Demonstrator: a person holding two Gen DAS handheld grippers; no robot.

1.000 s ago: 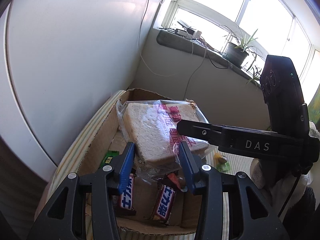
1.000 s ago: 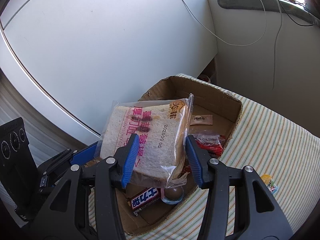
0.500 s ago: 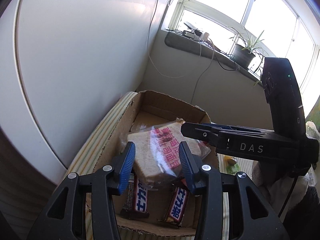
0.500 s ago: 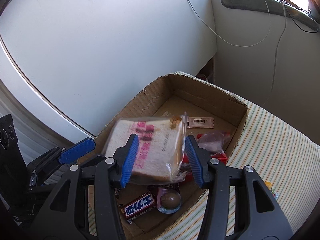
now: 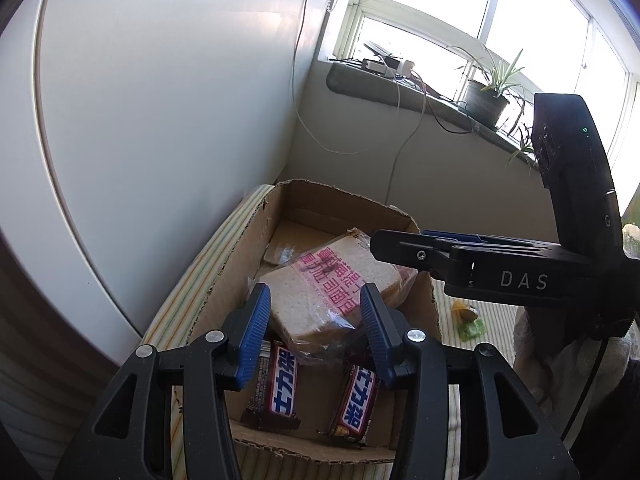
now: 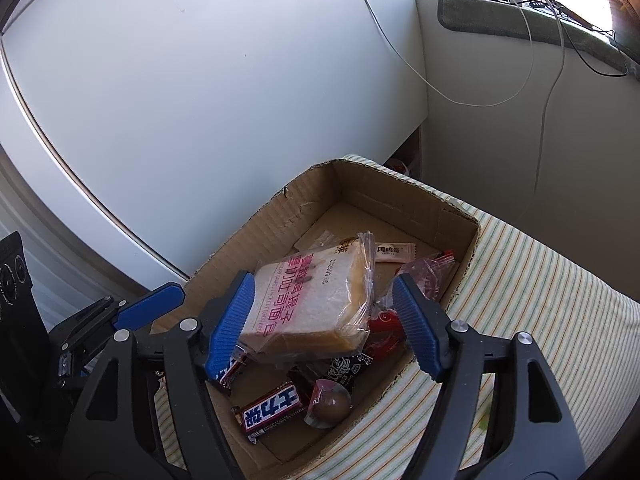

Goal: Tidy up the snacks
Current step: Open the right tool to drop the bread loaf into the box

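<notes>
Now my right gripper [image 6: 320, 322] jaws are opening off the bagged bread [image 6: 312, 300], perched atop snacks inside the cardboard box [image 6: 256, 236]; it may slide. My left gripper [image 5: 316, 336] jaws look unclenched, probably empty.

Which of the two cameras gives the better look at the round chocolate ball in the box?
The right wrist view. There the chocolate ball lies in plain sight near the box's front corner, beside a candy bar. In the left wrist view I cannot find it; bread and fingers block that corner.

Green-striped cloth [image 6: 540, 280], brown box [image 6: 400, 192]
</notes>
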